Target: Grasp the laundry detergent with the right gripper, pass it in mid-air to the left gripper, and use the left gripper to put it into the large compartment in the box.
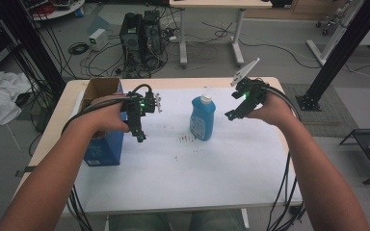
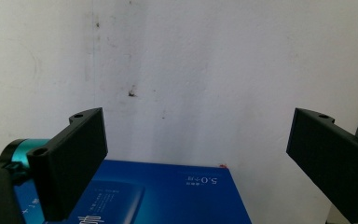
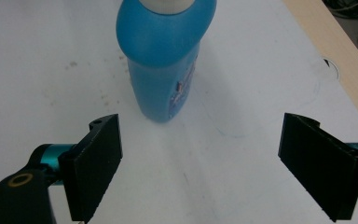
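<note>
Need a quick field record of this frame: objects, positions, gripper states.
surface: table with white cover
bottle: blue bottle, white cap, upright near the centre
box: blue box, open top, at the table's left
left gripper: open, empty, held above the cover beside the box
right gripper: open, empty, right of the bottle, not touching it
floor behind: computer tower, loose cables

Glossy blue plastic bottle [image 3: 165,56], matt white sheet [image 1: 183,173]

One blue bottle [image 1: 202,118], one blue box [image 1: 103,139], two grippers: left [image 1: 140,137], right [image 1: 231,114].
</note>
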Action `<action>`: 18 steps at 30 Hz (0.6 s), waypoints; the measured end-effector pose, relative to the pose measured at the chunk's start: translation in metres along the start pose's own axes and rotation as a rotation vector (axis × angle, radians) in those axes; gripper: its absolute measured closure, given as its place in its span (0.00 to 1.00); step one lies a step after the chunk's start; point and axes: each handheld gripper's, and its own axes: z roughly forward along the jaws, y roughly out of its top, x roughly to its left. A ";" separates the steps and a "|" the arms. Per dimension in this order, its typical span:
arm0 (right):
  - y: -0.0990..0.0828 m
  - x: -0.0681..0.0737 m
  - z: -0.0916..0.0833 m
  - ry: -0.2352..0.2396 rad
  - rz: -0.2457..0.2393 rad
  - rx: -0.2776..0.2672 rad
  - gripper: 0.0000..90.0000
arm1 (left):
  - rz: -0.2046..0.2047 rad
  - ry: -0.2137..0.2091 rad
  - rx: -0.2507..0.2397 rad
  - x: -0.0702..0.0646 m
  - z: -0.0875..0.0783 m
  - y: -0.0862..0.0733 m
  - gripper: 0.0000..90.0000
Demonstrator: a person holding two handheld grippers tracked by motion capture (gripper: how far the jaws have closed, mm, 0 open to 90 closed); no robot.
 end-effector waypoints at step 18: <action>-0.041 0.025 0.052 -0.001 0.160 -0.165 0.14 | 0.013 0.030 0.003 -0.008 0.002 -0.004 0.05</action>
